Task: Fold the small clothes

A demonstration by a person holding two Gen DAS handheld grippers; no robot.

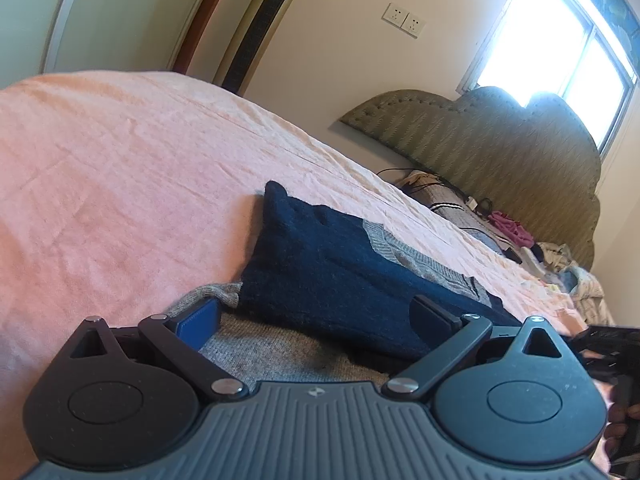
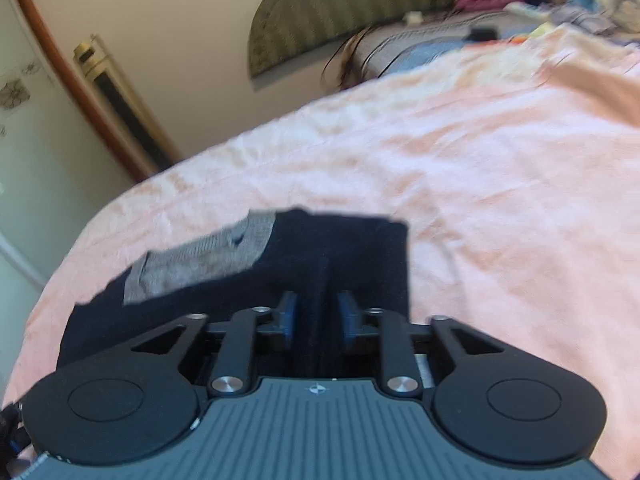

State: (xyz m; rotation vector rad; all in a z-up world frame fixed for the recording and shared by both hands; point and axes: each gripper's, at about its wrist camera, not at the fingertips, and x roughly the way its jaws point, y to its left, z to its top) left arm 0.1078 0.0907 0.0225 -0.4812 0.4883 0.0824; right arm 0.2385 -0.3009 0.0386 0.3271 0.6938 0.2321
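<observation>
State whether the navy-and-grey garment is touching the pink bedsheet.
Touching. The left wrist view shows the navy-and-grey garment lying on the pink bedsheet, its left edge meeting the sheet with no gap.

- We are in a home bedroom.
- We see a bed (image 1: 120,160) under a pink sheet, with a padded headboard (image 1: 500,148) against the wall.
- We see loose clothes (image 1: 560,264) heaped near the headboard.
- We see a window (image 1: 560,40), wall sockets (image 1: 404,20) and a tall fan (image 1: 264,24).

Navy-and-grey knit garment (image 1: 320,264), folded flat
</observation>
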